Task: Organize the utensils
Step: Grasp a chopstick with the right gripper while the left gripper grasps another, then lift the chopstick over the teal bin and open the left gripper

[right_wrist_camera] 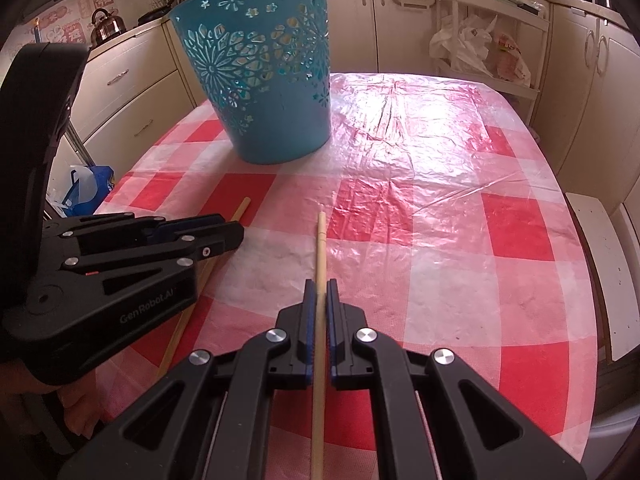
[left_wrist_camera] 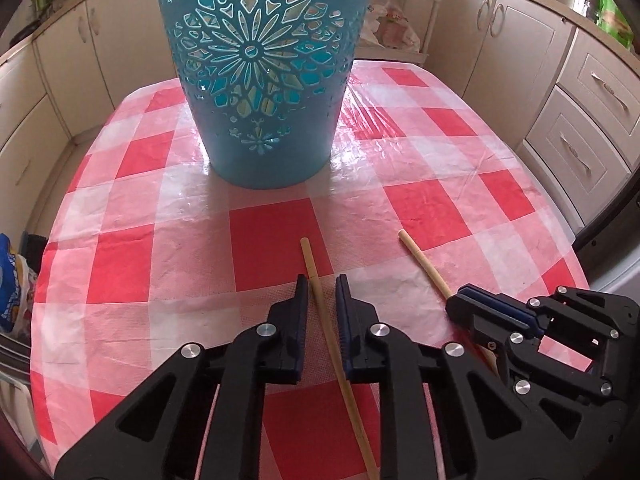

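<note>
Bamboo on red-and-white check: two chopsticks close to the near edge of a kitchen table (right_wrist_camera: 588, 320), under a glossy plastic tablecloth (left_wrist_camera: 160, 248).

Clamped in the right gripper (right_wrist_camera: 320, 284), one chopstick (right_wrist_camera: 321, 240), blue pads pressed tight against both its sides, blunt end poking out past the fingertips and aimed at the far edge.

Just to the left of it, the left gripper (left_wrist_camera: 322, 280), tipped down over the other chopstick (left_wrist_camera: 310, 258). Jaws narrowed to a slit, the stick running slantwise between them, slivers of check showing on either side at the tips (no clear sign of the pads pressing). Appears to lie flat on the table, blunt end also toward the far edge.

Farther back, toward the far edge and left of the middle, a turquoise plastic basket (left_wrist_camera: 264, 152): upright, walls pierced with flower cut-outs, well apart from both sticks.

Around the table, cream cabinets (right_wrist_camera: 120, 80), a steel kettle (right_wrist_camera: 105, 26) on the counter at far left, and carrier bags (right_wrist_camera: 472, 48) hung on a white rack beyond the far edge.
</note>
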`<action>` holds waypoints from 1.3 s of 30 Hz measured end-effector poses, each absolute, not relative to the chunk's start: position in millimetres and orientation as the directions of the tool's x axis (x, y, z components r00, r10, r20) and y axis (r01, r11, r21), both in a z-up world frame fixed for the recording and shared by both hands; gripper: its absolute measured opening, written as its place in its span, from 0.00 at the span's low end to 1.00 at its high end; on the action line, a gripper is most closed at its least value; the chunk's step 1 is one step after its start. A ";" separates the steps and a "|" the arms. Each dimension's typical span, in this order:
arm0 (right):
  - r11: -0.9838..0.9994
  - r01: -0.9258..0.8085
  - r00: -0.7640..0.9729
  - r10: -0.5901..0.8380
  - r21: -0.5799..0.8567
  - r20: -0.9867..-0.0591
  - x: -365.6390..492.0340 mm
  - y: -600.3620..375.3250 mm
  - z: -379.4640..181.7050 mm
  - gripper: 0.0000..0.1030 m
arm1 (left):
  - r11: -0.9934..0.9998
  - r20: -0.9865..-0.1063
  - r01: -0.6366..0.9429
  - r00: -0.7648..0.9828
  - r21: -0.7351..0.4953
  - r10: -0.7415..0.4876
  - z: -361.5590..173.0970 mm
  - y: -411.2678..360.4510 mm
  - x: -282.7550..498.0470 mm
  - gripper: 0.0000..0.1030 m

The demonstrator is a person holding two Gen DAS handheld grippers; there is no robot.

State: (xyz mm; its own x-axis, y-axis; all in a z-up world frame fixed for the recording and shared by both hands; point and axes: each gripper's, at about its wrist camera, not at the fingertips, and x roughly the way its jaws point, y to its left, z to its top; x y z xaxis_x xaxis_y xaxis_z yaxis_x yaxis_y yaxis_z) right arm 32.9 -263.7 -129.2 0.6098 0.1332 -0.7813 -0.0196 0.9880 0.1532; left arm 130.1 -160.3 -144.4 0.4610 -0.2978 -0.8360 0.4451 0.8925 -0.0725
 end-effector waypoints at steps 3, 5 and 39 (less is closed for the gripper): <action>0.986 -0.010 0.603 0.141 0.169 -0.785 33.5 -265.9 -128.9 0.06 | 0.885 -0.852 0.460 0.435 -0.066 -0.290 -142.8 -160.8 132.7 0.13; 0.987 -0.017 0.603 0.138 0.160 -0.786 33.5 -264.8 -128.7 0.06 | 0.882 -0.861 0.466 0.421 -0.065 -0.286 -142.0 -159.4 132.6 0.15; 0.977 -0.016 0.636 0.175 0.214 -0.751 27.3 -272.6 -131.7 0.06 | 0.838 -0.022 0.464 0.871 -0.288 -0.490 92.1 -90.8 178.0 0.04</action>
State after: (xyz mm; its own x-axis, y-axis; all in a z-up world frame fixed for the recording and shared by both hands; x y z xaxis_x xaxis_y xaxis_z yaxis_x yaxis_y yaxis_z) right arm 27.3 -272.6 -131.7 0.6362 0.1754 -0.7513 -0.0163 0.9767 0.2142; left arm 178.0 -90.8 92.1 0.8712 -0.4904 -0.0223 0.4641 0.8376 -0.2880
